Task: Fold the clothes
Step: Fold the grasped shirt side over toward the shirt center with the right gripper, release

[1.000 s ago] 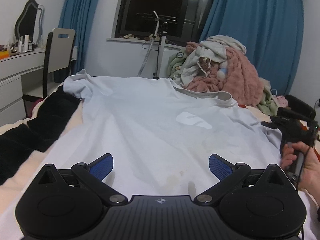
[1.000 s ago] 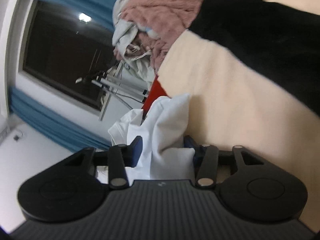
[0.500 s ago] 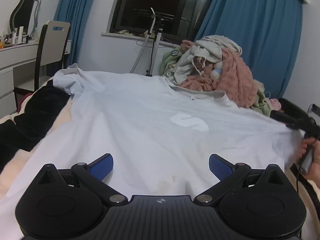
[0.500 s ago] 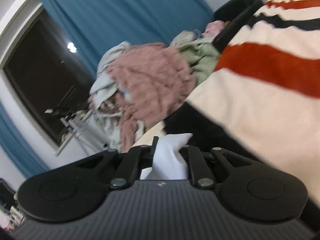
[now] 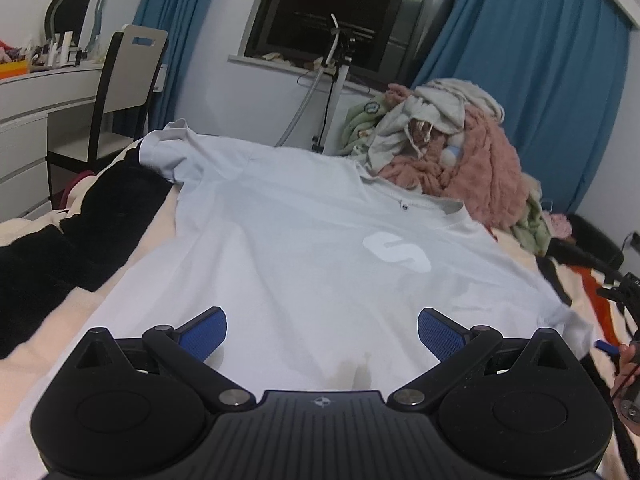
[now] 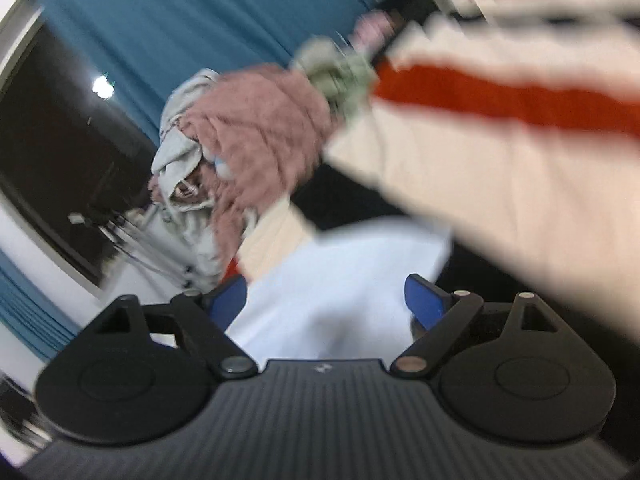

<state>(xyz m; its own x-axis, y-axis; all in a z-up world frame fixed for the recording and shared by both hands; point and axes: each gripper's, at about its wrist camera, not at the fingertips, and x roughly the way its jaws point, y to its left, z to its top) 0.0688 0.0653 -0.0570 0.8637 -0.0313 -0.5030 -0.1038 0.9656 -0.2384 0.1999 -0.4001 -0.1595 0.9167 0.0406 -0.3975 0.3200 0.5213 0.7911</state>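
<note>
A: Starting closest to you: your left tongs (image 5: 322, 332) are hanging with both blue pads wide apart at the bottom of the left wrist view, gripping nothing, just over the near hem of the white T-shirt (image 5: 304, 264).

B: And my right tongs (image 6: 326, 300)?

A: They are opening right now. In the blurred right wrist view the pads are standing apart, with white cloth lying between them but not pressed by either one, so you are letting go of that edge of the shirt.

B: Where is the shirt lying?

A: It is spreading flat across the middle of the frame on the striped bed cover (image 5: 516, 252), logo facing up, one sleeve reaching toward the upper left, the collar pointing at the pile of clothes (image 5: 448, 156) in the upper right.

B: How far along am I?

A: By my reading, you are only finishing the laying-out. No fold is showing yet. Sleeves, sides and the final halving are all waiting, and so is that pile near the curtain.
</note>
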